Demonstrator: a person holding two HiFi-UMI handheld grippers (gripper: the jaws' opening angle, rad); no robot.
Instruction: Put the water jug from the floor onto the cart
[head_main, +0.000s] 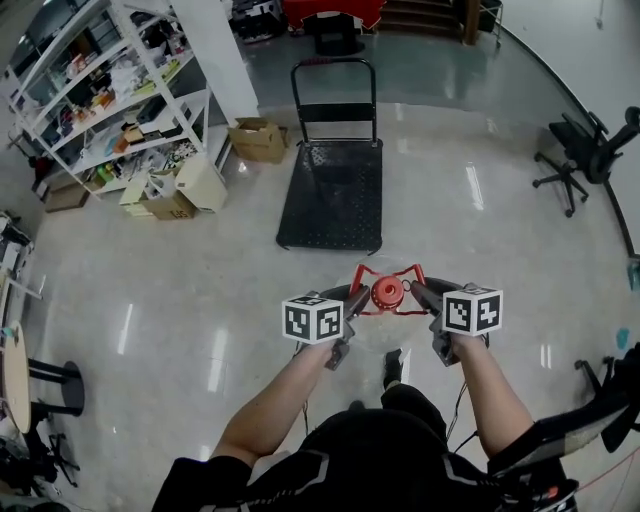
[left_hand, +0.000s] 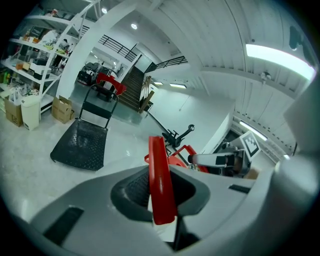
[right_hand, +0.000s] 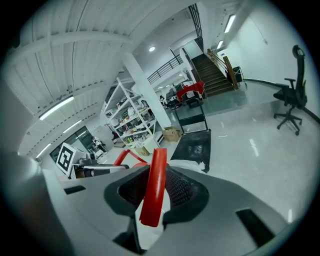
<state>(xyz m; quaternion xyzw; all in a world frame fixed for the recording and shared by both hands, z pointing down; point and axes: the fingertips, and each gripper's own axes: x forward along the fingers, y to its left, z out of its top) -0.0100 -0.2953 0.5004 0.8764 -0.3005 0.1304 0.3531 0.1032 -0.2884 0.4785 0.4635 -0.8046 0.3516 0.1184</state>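
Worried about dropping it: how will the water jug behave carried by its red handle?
Probably heavy, since both the left gripper and right gripper clamp the red handle of the water jug. Hung from that thin handle, it may swing. The smooth handle might slide in the grip.

Head view only gives the red top of the water jug (head_main: 387, 292); its body is lost underneath (both gripper views catch just a red strip). Stuff on the shelves (head_main: 120, 110) at 10 o'clock is too small to tell.
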